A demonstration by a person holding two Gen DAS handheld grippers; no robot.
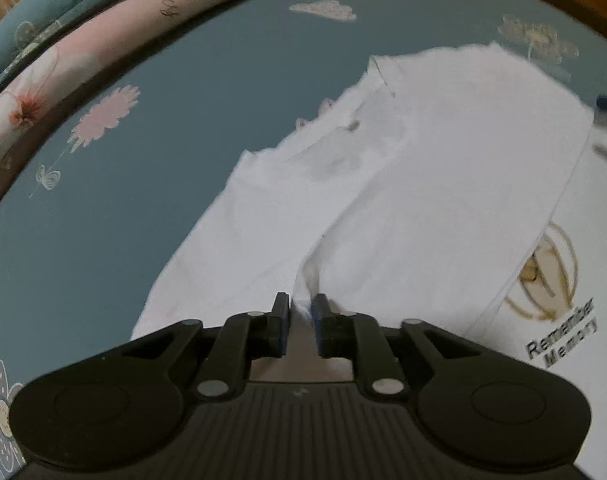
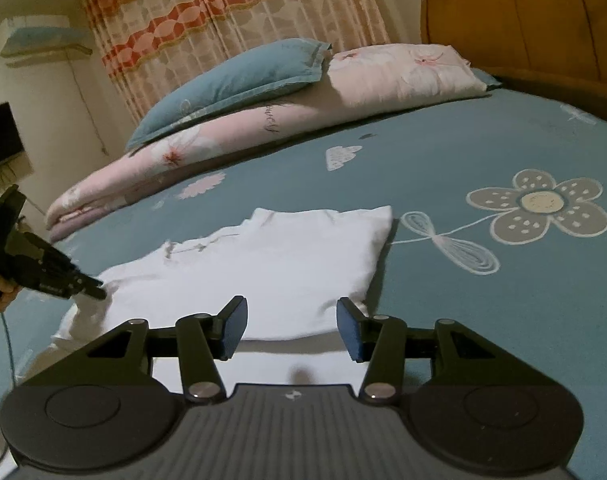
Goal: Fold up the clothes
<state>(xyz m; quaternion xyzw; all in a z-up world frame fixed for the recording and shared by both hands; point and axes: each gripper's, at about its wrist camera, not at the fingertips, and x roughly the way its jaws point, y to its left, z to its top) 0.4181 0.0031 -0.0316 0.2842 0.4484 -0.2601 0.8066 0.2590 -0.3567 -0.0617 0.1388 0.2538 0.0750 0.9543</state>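
While the white T-shirt (image 2: 271, 264) lies part-folded on the bed (image 2: 483, 152), left tool (image 1: 301, 306) pinches its cloth; right tool (image 2: 291, 324) gapes empty; folds remain.

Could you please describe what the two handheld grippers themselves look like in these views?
Both the left gripper and the right gripper are matte black, with a ribbed body, two round side housings, silver pivot pins and linkage arms ending in blue-padded fingers. Seen from the right wrist, the left gripper carries small white lettering, and a thin cable hangs below it.
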